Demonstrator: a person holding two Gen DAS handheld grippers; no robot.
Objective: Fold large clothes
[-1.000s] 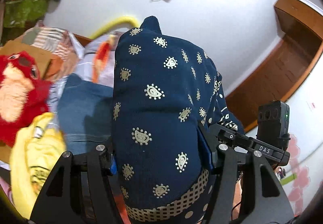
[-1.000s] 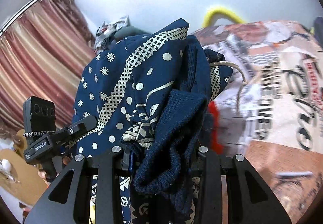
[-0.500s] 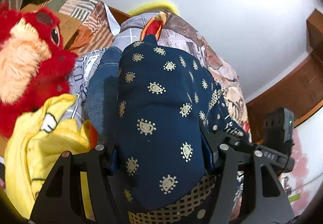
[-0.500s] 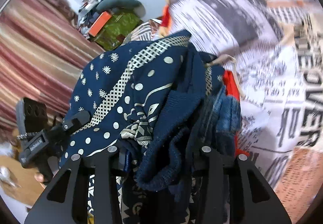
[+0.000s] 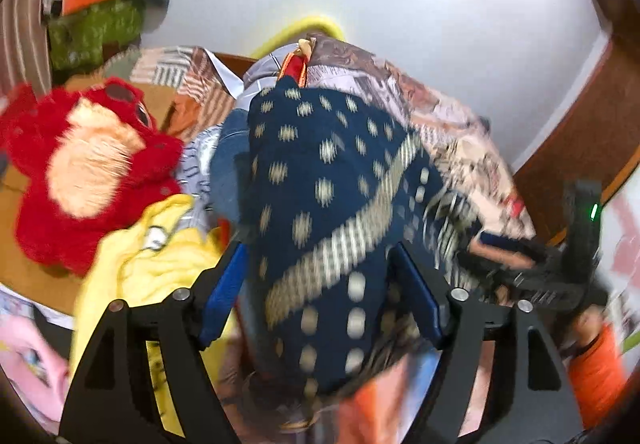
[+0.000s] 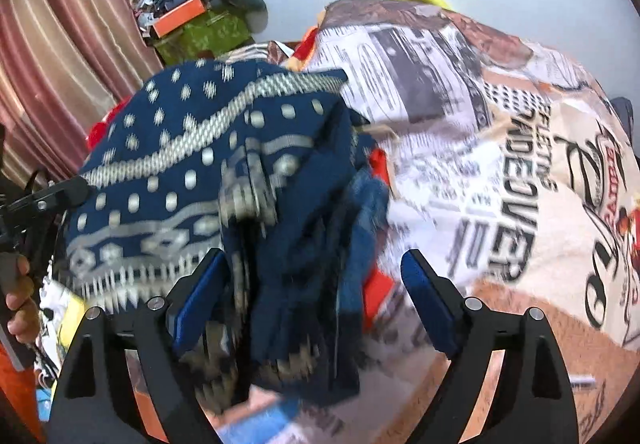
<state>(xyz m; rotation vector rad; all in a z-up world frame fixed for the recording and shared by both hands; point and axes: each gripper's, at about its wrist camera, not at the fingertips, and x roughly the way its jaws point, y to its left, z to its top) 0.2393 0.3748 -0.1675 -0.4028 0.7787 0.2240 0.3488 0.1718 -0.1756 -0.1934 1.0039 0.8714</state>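
The navy patterned garment [image 5: 332, 211] lay in a bunched mound on the newsprint-patterned bedspread [image 6: 500, 147], between the fingers of both grippers, as I watched from the remote station. It was a large, soft piece, dark blue with pale dots and a woven band, and in both views it was blurred.

I judged the folding far from finished: the cloth showed as a rumpled heap with a knitted edge spilling toward the right wrist camera, and I could see no flat panel or clean crease. Spreading and squaring seemed to be left.

Beside the mound, on its left, sat a red plush toy [image 5: 84, 163] and a yellow cloth [image 5: 160, 264], close enough to get caught up in any wide sweep.

The left gripper [image 5: 320, 280] stood with its blue-padded fingers spread wide, fabric filling the gap; whether the pads pressed it I could not tell. The right gripper [image 6: 312, 284] was spread wider still, its right pad clear of the cloth and its left pad just beside it, so I judged it was gripping nothing.
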